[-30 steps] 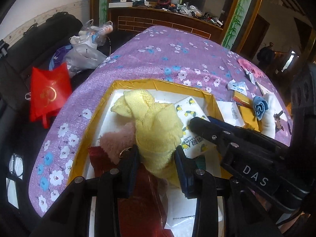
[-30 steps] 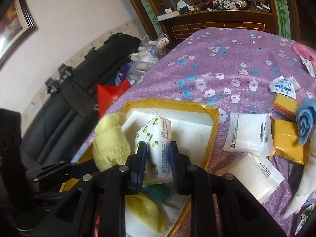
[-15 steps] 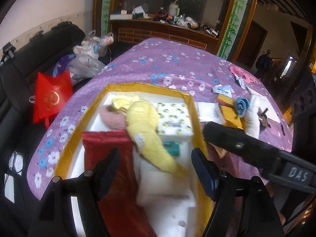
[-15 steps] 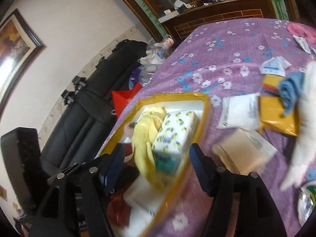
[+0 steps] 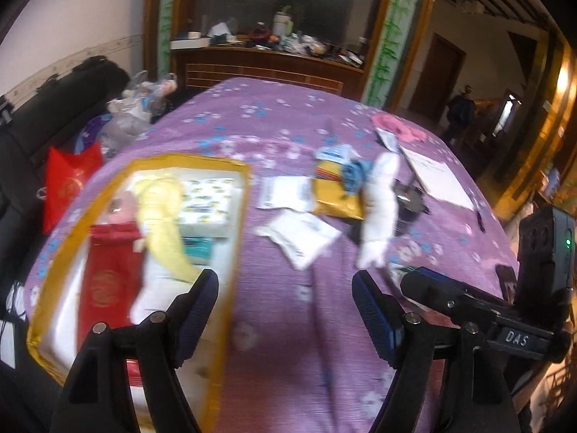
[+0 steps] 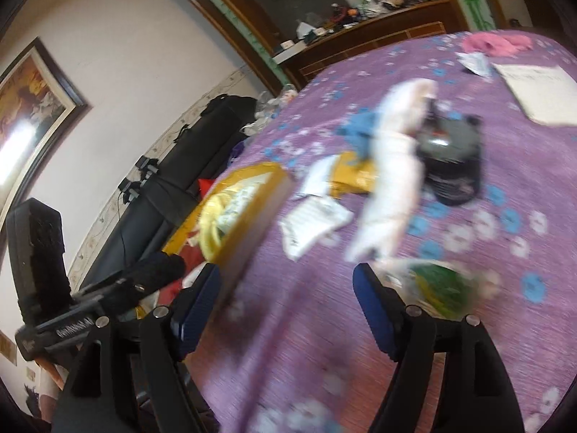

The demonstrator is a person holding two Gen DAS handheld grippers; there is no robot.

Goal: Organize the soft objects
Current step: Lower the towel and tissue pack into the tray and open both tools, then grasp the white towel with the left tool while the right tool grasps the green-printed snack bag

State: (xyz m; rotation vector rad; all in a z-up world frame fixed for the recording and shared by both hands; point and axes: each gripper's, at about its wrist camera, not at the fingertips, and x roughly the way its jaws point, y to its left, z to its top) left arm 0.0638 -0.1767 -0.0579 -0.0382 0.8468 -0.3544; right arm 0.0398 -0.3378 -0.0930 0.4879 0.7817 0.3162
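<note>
A gold-rimmed box point(image 5: 238, 216) on the purple flowered cloth holds a yellow cloth point(image 5: 162, 216), a patterned tissue pack point(image 5: 207, 205), a pink fluffy piece point(image 5: 120, 209) and a red packet point(image 5: 108, 270). My left gripper point(image 5: 285, 281) is open and empty, over the cloth just right of the box. My right gripper point(image 6: 286, 274) has its jaws opening with nothing between them; the box point(image 6: 259, 195) lies to its left. Ahead of both lie a long white plush point(image 5: 378, 209), also point(image 6: 393, 180), and a blue cloth point(image 5: 355, 175). Both views are motion-blurred.
White packets point(image 5: 303, 238) and a yellow packet point(image 5: 335, 198) lie between the box and the plush. A black object point(image 6: 454, 169), a green packet point(image 6: 440, 288), a paper sheet point(image 5: 440, 180) and a pink cloth point(image 5: 396, 126) lie further right. A black sofa point(image 5: 21, 137) with a red bag point(image 5: 68, 184) stands left.
Both grippers let go, the left of the yellow cloth and the right of the tissue pack, which now lie in the box. Both opened wide and swung right, out over the purple cloth.
</note>
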